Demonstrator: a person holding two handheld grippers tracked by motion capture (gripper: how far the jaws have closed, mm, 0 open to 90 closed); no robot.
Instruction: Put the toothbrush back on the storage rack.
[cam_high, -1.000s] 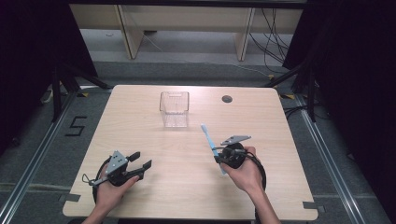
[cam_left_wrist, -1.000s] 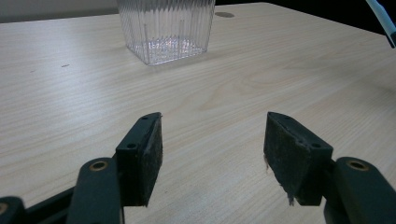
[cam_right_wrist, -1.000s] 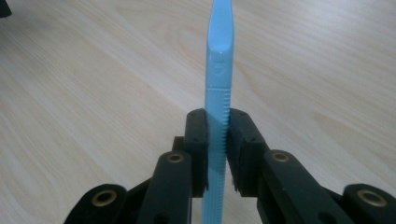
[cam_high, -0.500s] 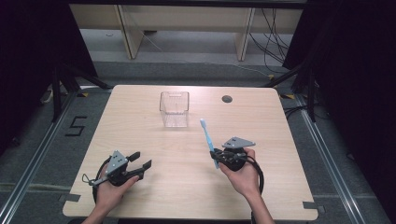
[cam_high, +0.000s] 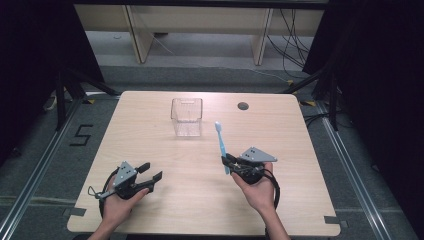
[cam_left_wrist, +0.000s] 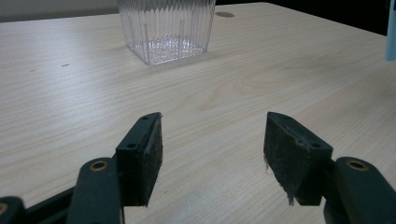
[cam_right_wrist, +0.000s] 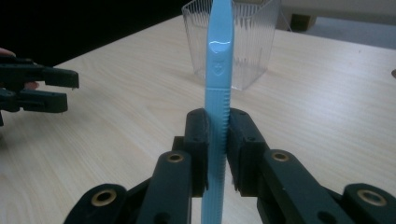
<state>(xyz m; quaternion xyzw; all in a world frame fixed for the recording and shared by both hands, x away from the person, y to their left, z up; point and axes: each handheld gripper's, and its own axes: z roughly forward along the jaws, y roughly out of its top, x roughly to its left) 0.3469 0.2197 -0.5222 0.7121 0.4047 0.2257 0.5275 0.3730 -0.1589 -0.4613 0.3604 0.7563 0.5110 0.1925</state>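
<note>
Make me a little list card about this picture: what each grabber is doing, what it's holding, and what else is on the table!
Right gripper: shut on the light blue plastic toothbrush, clamped on the handle
Toothbrush pose: brush head points away from the person, toward the cup
Left gripper: open, nothing between its pads, resting low over the table
Clear ribbed plastic cup: upright, nothing visible inside, standing apart from both grippers
Pale wooden table: has a small round dark hole near the far edge

left hand-held gripper (cam_high: 150, 176) agape; right hand-held gripper (cam_high: 229, 163) clamped (tilted)
</note>
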